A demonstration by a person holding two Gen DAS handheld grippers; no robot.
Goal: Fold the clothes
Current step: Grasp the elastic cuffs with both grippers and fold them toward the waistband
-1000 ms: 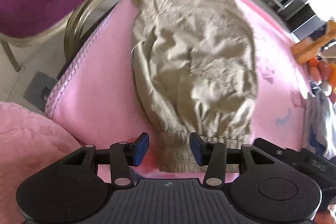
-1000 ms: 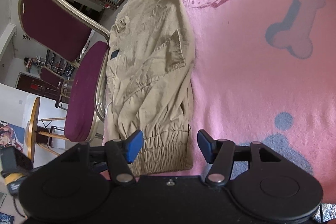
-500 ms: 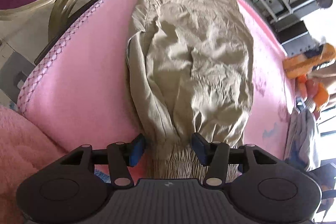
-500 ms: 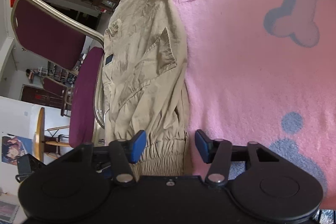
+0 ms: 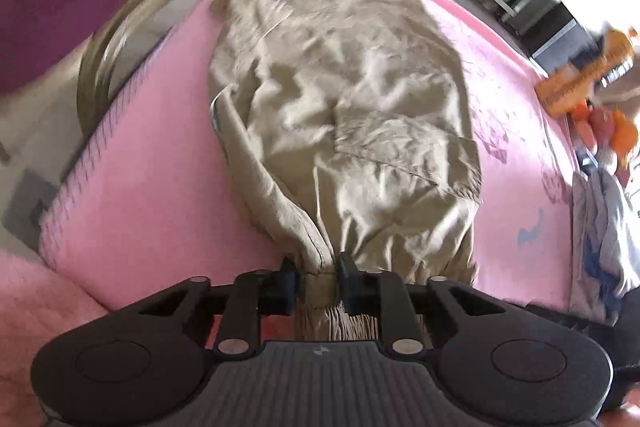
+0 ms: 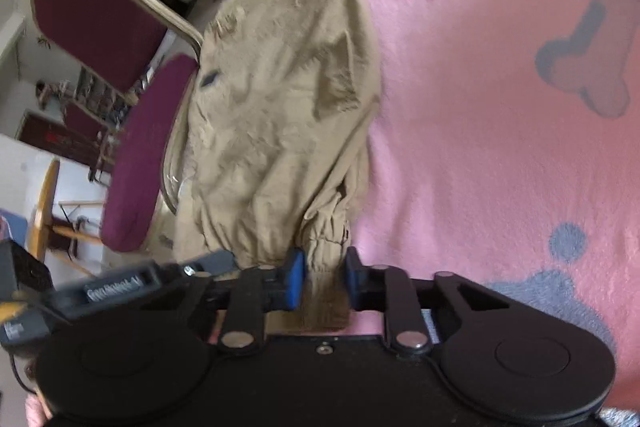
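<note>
The tan pants lay flat on the pink blanket, right beside a purple chair. The left gripper was squeezing shut on the stretchy cuff at the near end. The right gripper was squeezing shut on that cuff too.

A maroon chair with a gold frame stands by white walls.

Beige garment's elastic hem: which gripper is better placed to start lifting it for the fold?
Neither clearly: the left gripper and right gripper are both closing on the elastic hem of the beige garment. Probably lift together.
</note>
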